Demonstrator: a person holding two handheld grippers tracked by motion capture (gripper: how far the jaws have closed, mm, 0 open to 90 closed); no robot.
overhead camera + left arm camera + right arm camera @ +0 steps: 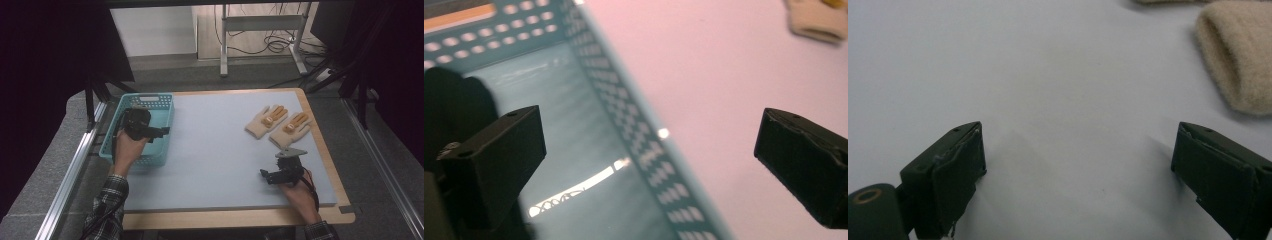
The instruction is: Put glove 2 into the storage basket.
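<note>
Pale grey-blue matting covers the wood-edged desk (225, 145), which stands on a grey floor with cables and a metal frame behind. Two beige knit gloves with orange palm patches (278, 122) lie near the far right edge, just beyond the right hand-held gripper (267, 175), whose jaws are spread wide and empty. The left hand-held gripper (162, 131), jaws likewise apart, hovers over the right wall of the teal perforated plastic basket (150, 99) at the left edge. Bare matting stretches between them.

The basket (141, 131) lies left on the table (215, 145), gloves (277, 124) far right.
</note>
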